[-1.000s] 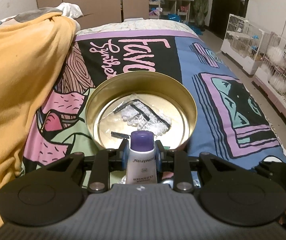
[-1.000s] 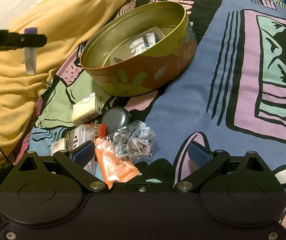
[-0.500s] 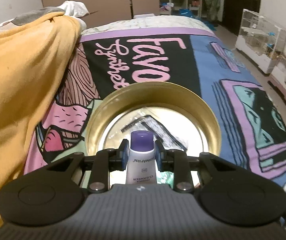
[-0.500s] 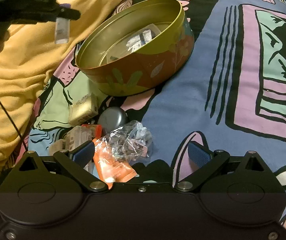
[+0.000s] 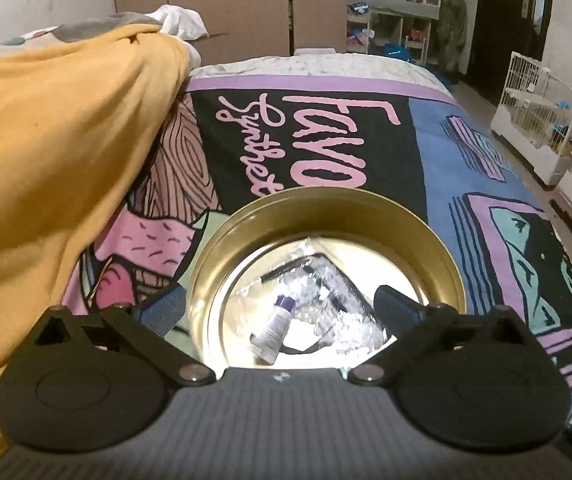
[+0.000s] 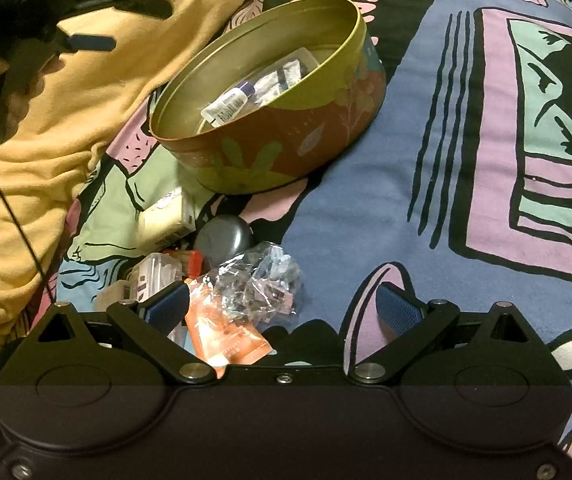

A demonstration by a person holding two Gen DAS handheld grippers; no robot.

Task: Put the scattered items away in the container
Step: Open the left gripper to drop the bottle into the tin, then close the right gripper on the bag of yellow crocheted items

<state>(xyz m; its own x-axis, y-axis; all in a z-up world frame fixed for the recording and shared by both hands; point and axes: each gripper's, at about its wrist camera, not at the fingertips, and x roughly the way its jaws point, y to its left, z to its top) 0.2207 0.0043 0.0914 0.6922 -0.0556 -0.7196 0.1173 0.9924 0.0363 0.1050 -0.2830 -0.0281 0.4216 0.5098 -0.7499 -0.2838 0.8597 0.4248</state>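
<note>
Far left, over the yellow blanket (image 6: 66, 128), the left gripper (image 5: 282, 304) is opening, nothing between its jaws. The tube (image 6: 228, 106) lies in the tin (image 6: 286, 148). Nearer, the box (image 6: 164, 220), case (image 6: 224, 238), sachet (image 6: 226, 336) and wrapper (image 6: 258, 284) lie scattered; the right gripper (image 6: 284, 312) is spread wide over them.

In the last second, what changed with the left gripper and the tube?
The left gripper moved over the tin; its jaws are opening, and the purple-capped tube has dropped inside. The right gripper stayed open over the unmoved pile.
</note>
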